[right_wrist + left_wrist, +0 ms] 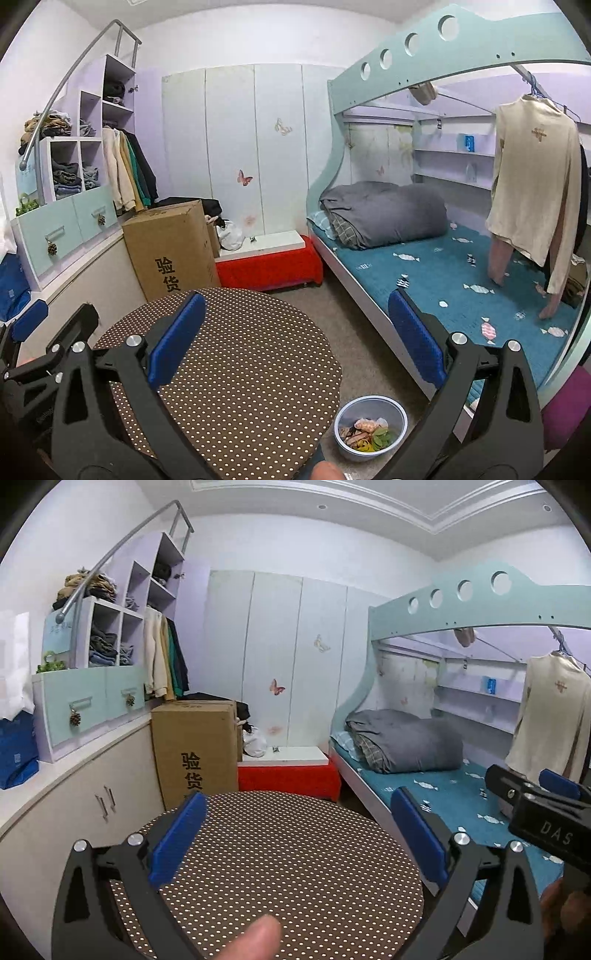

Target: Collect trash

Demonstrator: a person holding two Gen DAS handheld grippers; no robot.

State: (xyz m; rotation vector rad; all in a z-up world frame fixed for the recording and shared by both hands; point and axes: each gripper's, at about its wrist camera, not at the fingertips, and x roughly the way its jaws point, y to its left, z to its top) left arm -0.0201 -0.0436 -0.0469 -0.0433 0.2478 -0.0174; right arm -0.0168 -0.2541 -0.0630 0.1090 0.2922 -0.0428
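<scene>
holding both claws up over the round dotted table (236,369), the person looks either done or not yet started. the left claw (295,834) has its blue pads wide apart and holds nothing. the right claw (295,336) is wide apart too, also with nothing in it. no trash shows on the table top. the trash sits in a small blue bin (371,428) on the floor, just beside the table and low between the right claw's arms. i think the next move is to look around for more scraps, then reach down gently.
</scene>
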